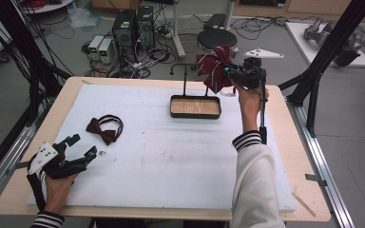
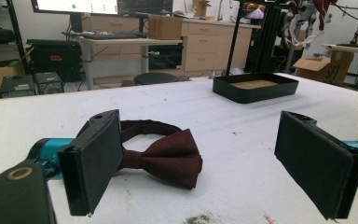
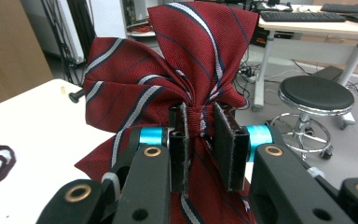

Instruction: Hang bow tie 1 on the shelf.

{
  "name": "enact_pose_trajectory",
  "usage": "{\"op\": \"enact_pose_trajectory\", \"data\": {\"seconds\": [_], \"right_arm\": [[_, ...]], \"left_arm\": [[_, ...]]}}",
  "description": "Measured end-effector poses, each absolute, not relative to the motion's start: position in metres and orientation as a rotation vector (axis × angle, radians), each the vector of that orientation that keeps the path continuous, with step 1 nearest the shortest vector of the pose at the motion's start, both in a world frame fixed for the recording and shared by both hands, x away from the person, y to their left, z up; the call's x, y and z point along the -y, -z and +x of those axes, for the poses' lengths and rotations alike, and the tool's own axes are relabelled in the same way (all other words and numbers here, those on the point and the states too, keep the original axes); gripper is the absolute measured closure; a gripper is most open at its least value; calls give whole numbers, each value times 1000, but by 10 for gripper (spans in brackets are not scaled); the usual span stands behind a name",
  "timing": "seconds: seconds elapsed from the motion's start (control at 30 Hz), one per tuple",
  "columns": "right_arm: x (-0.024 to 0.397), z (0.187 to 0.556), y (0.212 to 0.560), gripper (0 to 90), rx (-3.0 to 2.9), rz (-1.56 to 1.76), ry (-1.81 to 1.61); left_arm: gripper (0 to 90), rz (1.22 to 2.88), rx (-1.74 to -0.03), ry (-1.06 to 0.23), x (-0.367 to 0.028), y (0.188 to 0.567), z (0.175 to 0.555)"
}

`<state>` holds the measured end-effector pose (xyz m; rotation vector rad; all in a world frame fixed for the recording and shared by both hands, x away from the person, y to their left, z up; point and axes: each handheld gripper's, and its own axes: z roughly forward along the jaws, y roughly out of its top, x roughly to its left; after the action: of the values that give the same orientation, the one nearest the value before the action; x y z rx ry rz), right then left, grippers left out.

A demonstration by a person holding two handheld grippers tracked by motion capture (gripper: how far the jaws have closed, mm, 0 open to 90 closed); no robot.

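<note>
This is a robotics or data-collection lab rather than a home or shop. On the bare grey floor beyond the far edge of the white foam-topped table (image 1: 138,161) stand desktop computer towers (image 1: 134,26) amid tangled cables (image 1: 145,59), with a round black stool (image 1: 217,38) to their right, and black metal frame posts (image 1: 332,42) rise at the table's right side. The left gripper view shows a monitor (image 2: 77,5) on a desk (image 2: 116,42) at the far left, wooden drawer cabinets (image 2: 205,44), cardboard boxes (image 2: 319,69) at the far right, and robot hardware (image 2: 303,21) behind them.
</note>
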<state>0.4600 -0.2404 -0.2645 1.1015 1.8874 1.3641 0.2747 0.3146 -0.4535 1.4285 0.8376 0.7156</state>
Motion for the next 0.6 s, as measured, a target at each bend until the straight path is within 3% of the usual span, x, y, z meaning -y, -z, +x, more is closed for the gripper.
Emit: {"op": "enact_pose_trajectory", "data": {"seconds": [0.6], "right_arm": [[270,474,277,767,-1849,1191,-1362]], "left_arm": [[155,1438,-834,-724,-314,453,274]]}}
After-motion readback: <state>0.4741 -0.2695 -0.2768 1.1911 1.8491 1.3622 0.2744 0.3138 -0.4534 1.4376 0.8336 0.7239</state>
